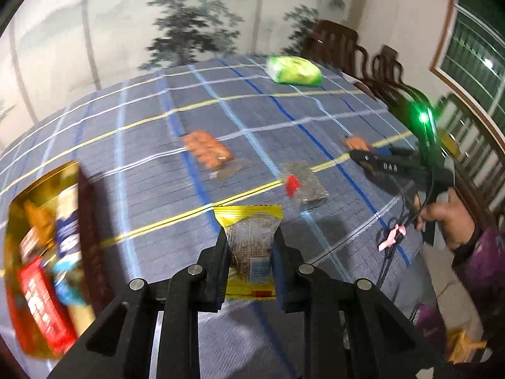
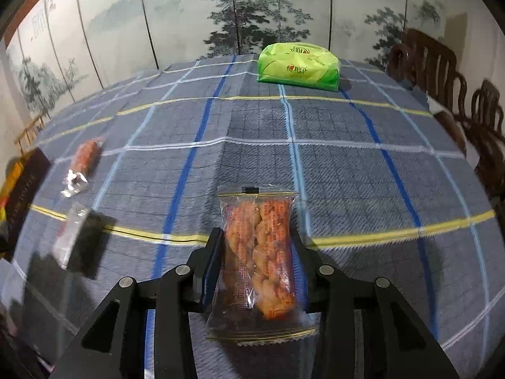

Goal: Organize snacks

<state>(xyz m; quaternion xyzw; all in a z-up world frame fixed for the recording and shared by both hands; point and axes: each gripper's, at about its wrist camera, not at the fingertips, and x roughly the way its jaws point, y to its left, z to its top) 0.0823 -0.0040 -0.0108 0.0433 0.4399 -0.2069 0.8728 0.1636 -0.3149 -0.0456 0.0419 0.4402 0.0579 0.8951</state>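
My left gripper (image 1: 250, 237) is shut on a yellow-edged snack packet (image 1: 249, 246) with dark filling, held above the table. My right gripper (image 2: 257, 240) is shut on a clear packet of orange twisted snacks (image 2: 260, 262); it also shows in the left wrist view (image 1: 358, 145), at the right. A gold box (image 1: 44, 246) with several snacks inside sits at the left. On the plaid cloth lie an orange snack packet (image 1: 206, 150) and a dark packet with a red label (image 1: 303, 183); both also show in the right wrist view (image 2: 85, 161) (image 2: 79, 240), at the left.
A green tissue pack (image 2: 298, 66) lies at the far side of the table (image 2: 347, 164). Dark wooden chairs (image 2: 442, 72) stand along the right edge. A painted folding screen (image 2: 189, 9) stands behind the table. The box's dark side (image 2: 22, 189) shows at the left.
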